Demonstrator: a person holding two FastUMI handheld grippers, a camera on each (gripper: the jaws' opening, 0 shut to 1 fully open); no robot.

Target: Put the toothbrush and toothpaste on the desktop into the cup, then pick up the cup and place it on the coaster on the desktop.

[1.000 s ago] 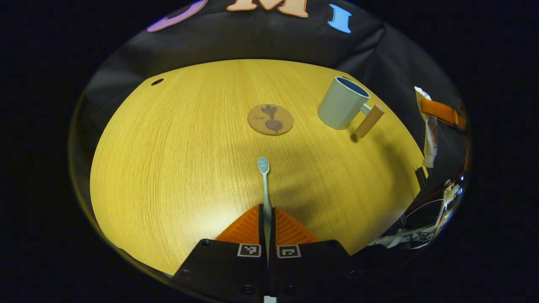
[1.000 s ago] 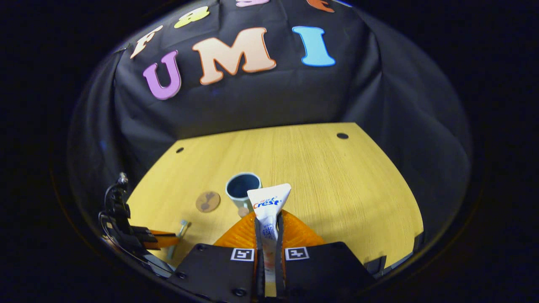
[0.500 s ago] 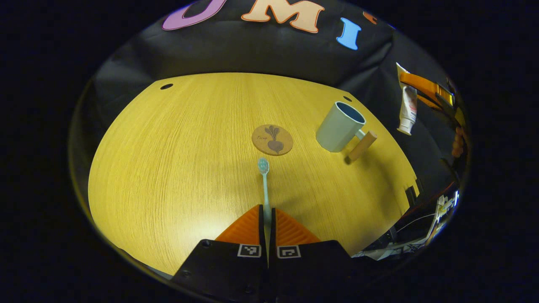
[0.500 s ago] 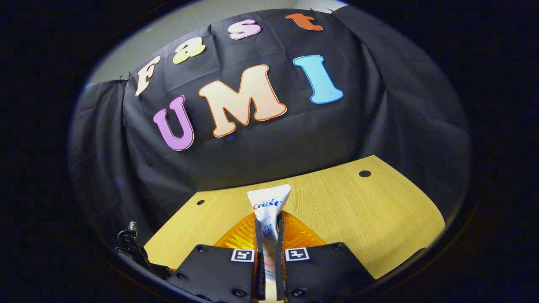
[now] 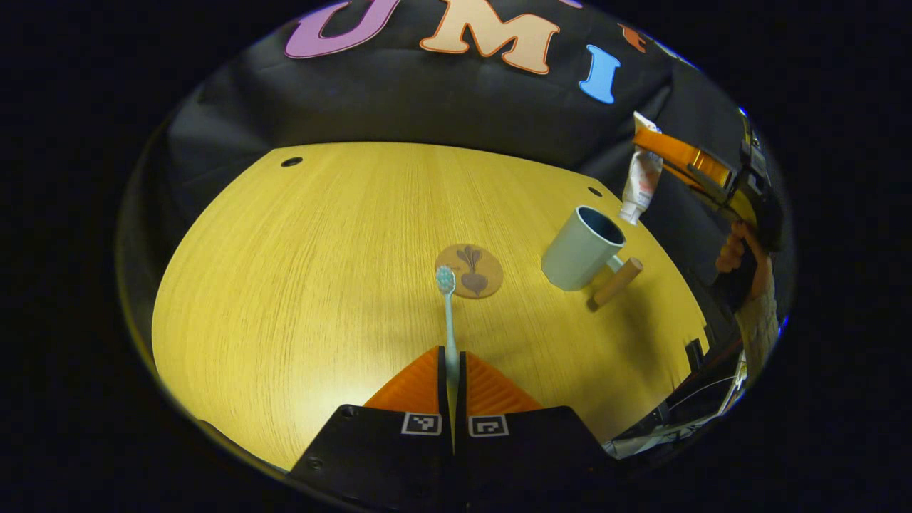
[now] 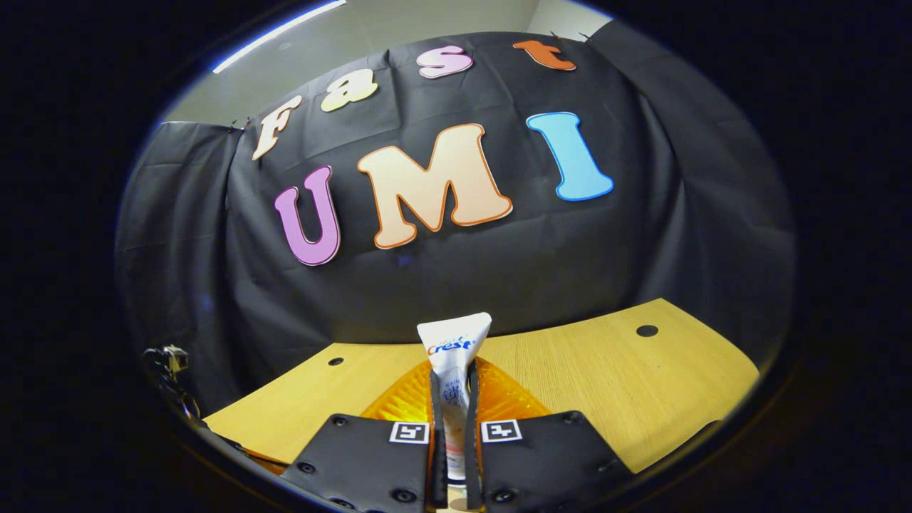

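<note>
Left gripper view: left tool (image 5: 452, 356) clamps slim pale toothbrush (image 5: 447, 306) — right tool (image 6: 454, 399) grips white toothpaste (image 6: 454, 356).

Left gripper view: raised, angled down over desktop (image 5: 299, 285) | Right gripper view: higher, near level, facing booth wall (image 6: 442, 278) | Shared: desktop's far edge, wall.

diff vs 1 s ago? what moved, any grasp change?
The right hand-held gripper swung the toothpaste up and over: its cap end now hangs just above the cup, and the right gripper view has tilted up off the desktop. No grasp change: the left hand-held gripper stays shut on the toothbrush. Cup and coaster rest where they were.
</note>
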